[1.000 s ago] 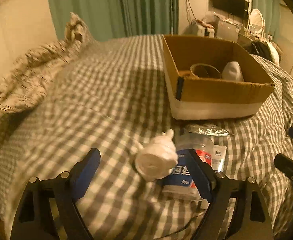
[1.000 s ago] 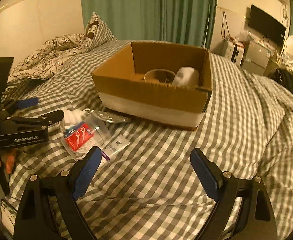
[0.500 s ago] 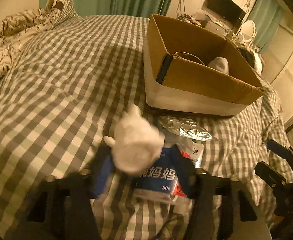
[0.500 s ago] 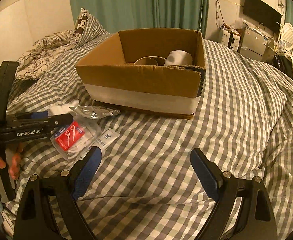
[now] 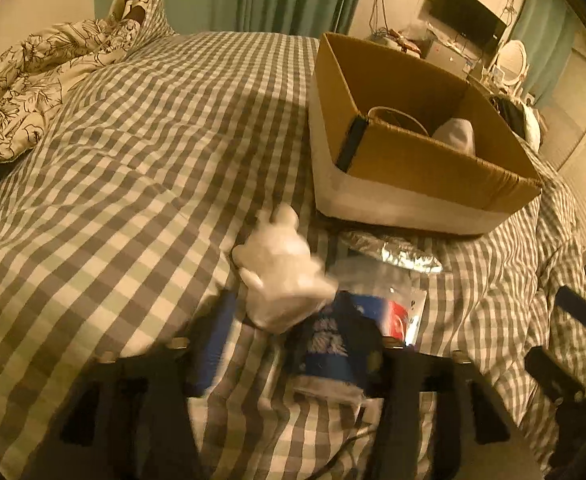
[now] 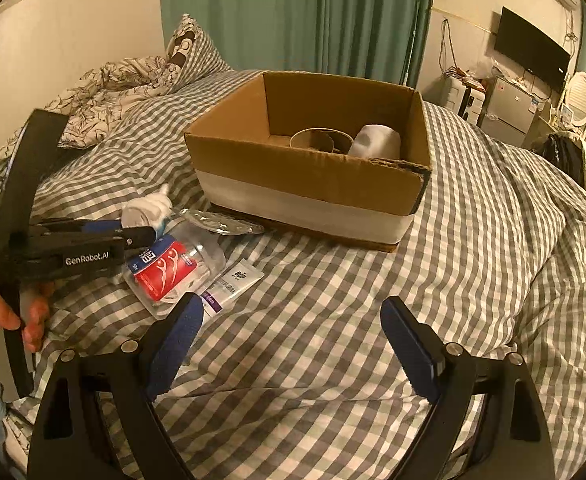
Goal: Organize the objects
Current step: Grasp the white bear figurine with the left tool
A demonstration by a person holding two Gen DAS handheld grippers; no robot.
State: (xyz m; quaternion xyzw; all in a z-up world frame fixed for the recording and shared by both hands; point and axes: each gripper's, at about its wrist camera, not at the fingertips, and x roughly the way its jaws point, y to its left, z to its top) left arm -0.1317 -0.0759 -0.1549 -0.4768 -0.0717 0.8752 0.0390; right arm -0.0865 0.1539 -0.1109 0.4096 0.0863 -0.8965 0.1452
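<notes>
A: Where is the white bundle (image 5: 283, 280)?

B: On the checked bedspread (image 5: 133, 184), just in front of the cardboard box's (image 5: 421, 168) near corner. It looks like a rolled white cloth or glove with a small knob poking up. In the right wrist view the same bundle (image 6: 149, 210) sits at the left end of the small pile of things.

A: Has the left gripper (image 5: 289, 340) got it?

B: Its two blue-padded fingers are closed in to either side of the bundle's near end, but that part of the view is smeared by motion, so I cannot tell whether they press on it or are only beside it. From the right wrist view the left gripper (image 6: 133, 232) is seen side-on, its tips right at the bundle, with a hand (image 6: 9, 312) on the handle.

A: What lies around it?

B: Touching it on the right, a clear pouch with a red and blue label (image 6: 169, 272). A white sachet (image 6: 233, 280) lies at that pouch's far side, and a crinkled silver foil packet (image 5: 389, 248) rests against the foot of the box.

A: And in the box?

B: A brown ring-shaped roll (image 6: 319, 140) and a white rounded thing (image 6: 377, 142), side by side at the back.

A: The right gripper (image 6: 293, 344)?

B: Spread wide above bare bedspread, nothing between its fingers.
</notes>
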